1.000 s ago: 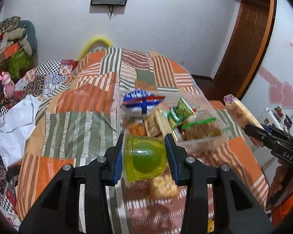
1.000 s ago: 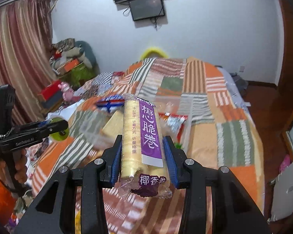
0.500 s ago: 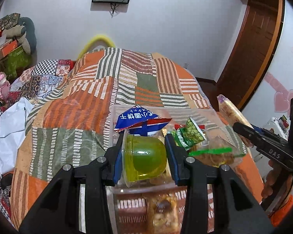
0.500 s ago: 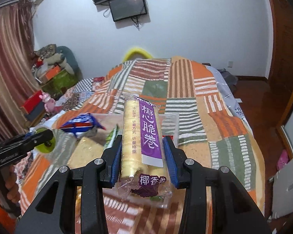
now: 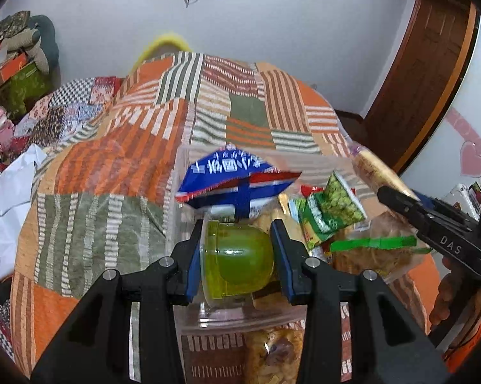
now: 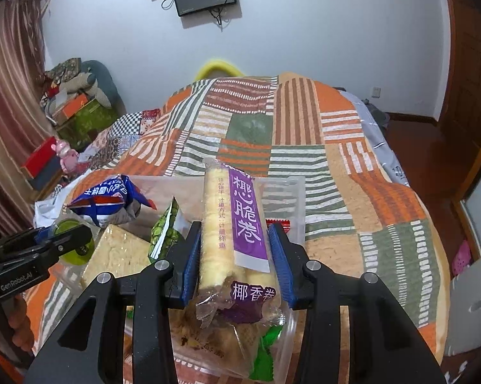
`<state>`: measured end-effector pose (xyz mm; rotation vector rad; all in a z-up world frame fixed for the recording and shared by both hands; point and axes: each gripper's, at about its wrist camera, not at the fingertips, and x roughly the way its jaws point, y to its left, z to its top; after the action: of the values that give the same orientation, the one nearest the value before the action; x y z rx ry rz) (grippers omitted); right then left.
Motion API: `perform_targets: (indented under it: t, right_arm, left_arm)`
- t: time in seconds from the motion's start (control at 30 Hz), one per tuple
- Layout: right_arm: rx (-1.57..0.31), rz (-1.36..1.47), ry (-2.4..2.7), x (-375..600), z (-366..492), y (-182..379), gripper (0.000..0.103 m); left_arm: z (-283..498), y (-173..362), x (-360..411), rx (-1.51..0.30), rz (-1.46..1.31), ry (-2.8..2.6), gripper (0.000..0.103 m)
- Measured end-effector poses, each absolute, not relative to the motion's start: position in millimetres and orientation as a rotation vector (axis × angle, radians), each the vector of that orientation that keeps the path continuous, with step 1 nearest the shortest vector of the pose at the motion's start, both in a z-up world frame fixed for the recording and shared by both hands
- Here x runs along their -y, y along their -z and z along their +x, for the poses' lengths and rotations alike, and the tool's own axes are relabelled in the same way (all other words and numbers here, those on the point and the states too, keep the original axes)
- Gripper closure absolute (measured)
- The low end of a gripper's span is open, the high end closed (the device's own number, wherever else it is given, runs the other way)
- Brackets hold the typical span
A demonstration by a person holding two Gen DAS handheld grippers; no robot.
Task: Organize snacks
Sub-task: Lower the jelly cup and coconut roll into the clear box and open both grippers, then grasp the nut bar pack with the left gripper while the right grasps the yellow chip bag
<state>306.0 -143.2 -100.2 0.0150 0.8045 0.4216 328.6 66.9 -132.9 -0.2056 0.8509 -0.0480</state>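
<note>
My left gripper (image 5: pixel 237 256) is shut on a green jelly cup (image 5: pixel 237 262) and holds it over the near left part of a clear plastic box (image 5: pixel 317 156) on the bed. My right gripper (image 6: pixel 235 256) is shut on a long wafer-roll pack with a purple label (image 6: pixel 237 224), held over the box's right side (image 6: pixel 299 198). The box holds a blue snack bag (image 5: pixel 237 176), a green pea bag (image 5: pixel 333 211), a cracker pack (image 6: pixel 118 256) and other packets. The right gripper with its pack shows in the left wrist view (image 5: pixel 400 198).
A patchwork bedspread (image 5: pixel 112 166) covers the bed. A loose snack packet (image 5: pixel 272 352) lies in front of the box. White cloth (image 5: pixel 6 198) lies at the bed's left edge. Clutter and boxes (image 6: pixel 74 112) stand left; a wooden door (image 5: pixel 426 73) is at the right.
Both grippers moved forward and down toward the box with their snacks still held. The jelly cup is now over the box's near corner, the wafer pack over its right side.
</note>
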Motion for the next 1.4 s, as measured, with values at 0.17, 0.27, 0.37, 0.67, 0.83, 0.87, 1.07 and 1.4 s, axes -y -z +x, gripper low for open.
perform_targets:
  t: [0.17,0.27,0.37,0.67,0.83,0.87,1.07,1.4]
  right_arm:
    - [-0.819,0.018,-0.438,147.4,297.3,96.3,0.047]
    - [-0.801,0.012,-0.453,149.0,287.1,87.3,0.045]
    - [-0.785,-0.005,-0.475,149.1,273.6,76.9,0.044]
    - [-0.748,-0.032,-0.552,146.6,212.5,57.2,0.033]
    - [-0.777,-0.045,-0.615,140.9,176.0,64.4,0.031]
    - [-0.784,-0.051,-0.628,139.7,168.9,68.1,0.026]
    - [-0.841,-0.106,-0.682,130.0,132.1,95.0,0.02]
    - [-1.021,-0.116,-0.674,123.2,112.5,161.9,0.02]
  left_arm:
    - [318.8,133.1,-67.4,-0.85,-0.219,0.038,0.063]
    - [309.8,122.8,-67.1,-0.835,-0.22,0.055,0.062]
    - [298.0,108.5,-64.9,-0.814,-0.201,0.061,0.062]
    - [238.7,73.4,-59.7,-0.741,-0.146,0.059,0.034]
    - [198.1,71.8,-57.6,-0.75,-0.133,0.082,0.031]
    - [193.7,72.9,-57.1,-0.754,-0.129,0.082,0.029]
    - [151.7,92.7,-51.4,-0.807,-0.099,0.093,0.028]
    - [126.1,127.8,-41.9,-0.898,-0.082,0.12,0.028]
